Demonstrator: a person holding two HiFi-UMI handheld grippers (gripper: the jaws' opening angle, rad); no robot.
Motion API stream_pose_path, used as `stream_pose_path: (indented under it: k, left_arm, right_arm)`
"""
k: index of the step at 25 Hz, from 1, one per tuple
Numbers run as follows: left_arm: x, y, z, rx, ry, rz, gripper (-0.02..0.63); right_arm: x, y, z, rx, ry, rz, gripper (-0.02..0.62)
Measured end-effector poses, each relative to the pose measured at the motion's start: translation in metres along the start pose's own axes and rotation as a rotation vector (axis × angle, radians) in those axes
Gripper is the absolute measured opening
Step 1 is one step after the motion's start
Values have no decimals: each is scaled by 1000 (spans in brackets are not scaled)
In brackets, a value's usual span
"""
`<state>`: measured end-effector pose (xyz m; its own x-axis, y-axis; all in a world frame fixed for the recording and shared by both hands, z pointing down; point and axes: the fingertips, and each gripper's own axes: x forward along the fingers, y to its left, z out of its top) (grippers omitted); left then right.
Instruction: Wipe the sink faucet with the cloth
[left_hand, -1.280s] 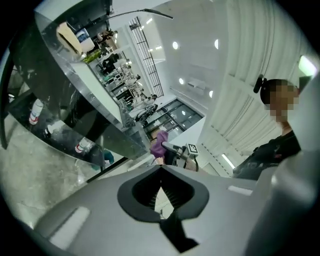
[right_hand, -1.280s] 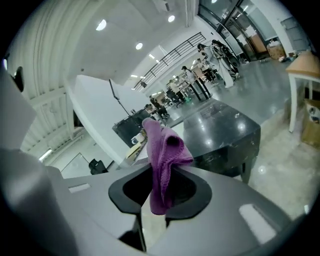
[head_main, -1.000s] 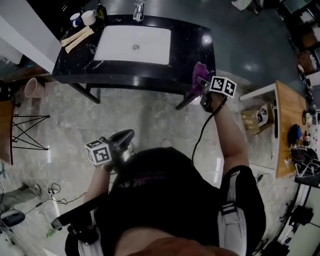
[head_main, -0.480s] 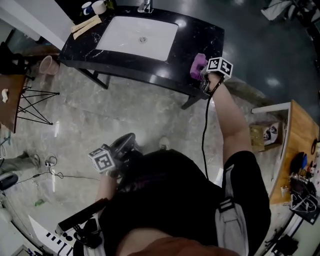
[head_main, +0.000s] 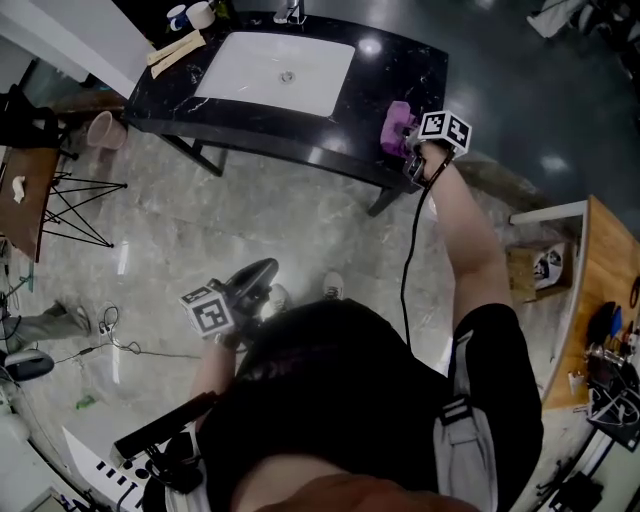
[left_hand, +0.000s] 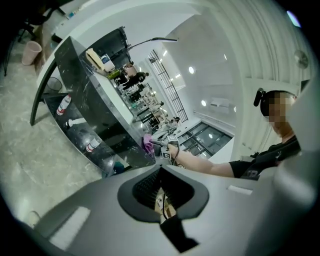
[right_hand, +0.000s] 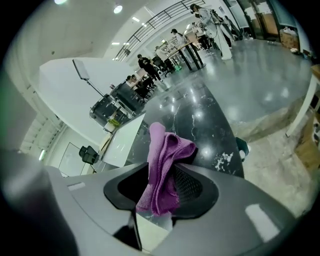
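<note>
My right claw had just been opening, with the crumpled purple cloth loose between its jaws at the near right corner of the black marble counter. The chrome faucet stood at that counter's far edge. My left claw, closed on nothing, hung well short of the counter.

We have brought our right gripper down from the counter's front corner onto its right end, and the cloth came with it. Its jaws have just been opening, so the cloth now hangs loosely between them.
</note>
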<state>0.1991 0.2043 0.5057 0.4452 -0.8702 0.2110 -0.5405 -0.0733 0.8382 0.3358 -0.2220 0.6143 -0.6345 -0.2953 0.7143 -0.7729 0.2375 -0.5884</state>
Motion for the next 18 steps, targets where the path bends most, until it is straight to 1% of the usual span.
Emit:
stream_pose_path:
  k: [2, 4, 5, 6, 7, 8, 9, 11, 13, 15, 16, 18]
  left_arm:
    - [-6, 0, -3, 4, 15, -9, 0]
    - [-10, -4, -3, 5, 40, -14, 0]
    - [-10, -6, -3, 6, 50, -23, 0]
    - [-10, -6, -4, 8, 57, -37, 0]
    - [-8, -7, -5, 12, 63, -51, 0]
    - [-7, -9, -5, 19, 72, -63, 0]
    - [-6, -10, -5, 28, 82, -74, 0]
    - [-6, -13, -2, 44, 100, -98, 0]
    - [-9, -14, -1, 53, 119, -118, 0]
    - [-13, -16, 0, 68, 138, -137, 0]
    - [-14, -17, 0, 78, 151, -148, 0]
    - [-15, -19, 0, 114, 185, -173, 0]
  right_arm:
    - [-23, 0, -3, -20, -54, 0, 169]
    - [-46, 8, -3, -38, -121, 31, 169]
    - [-56, 15, -3, -41, -152, 62, 142]
    - [-66, 25, -6, -45, -180, 105, 62]
    - [-78, 36, -11, -54, -205, 161, 12]
    - [-91, 50, -22, -72, -225, 228, 12]
    - [-104, 66, -37, -96, -241, 298, 11]
    - [-131, 96, -79, -133, -254, 425, 11]
    - [-152, 124, -131, -137, -240, 520, 11]
    - [-169, 149, -183, -137, -215, 584, 11]
    - [-175, 162, -206, -148, -205, 603, 11]
    - [-187, 186, -244, -197, -204, 615, 11]
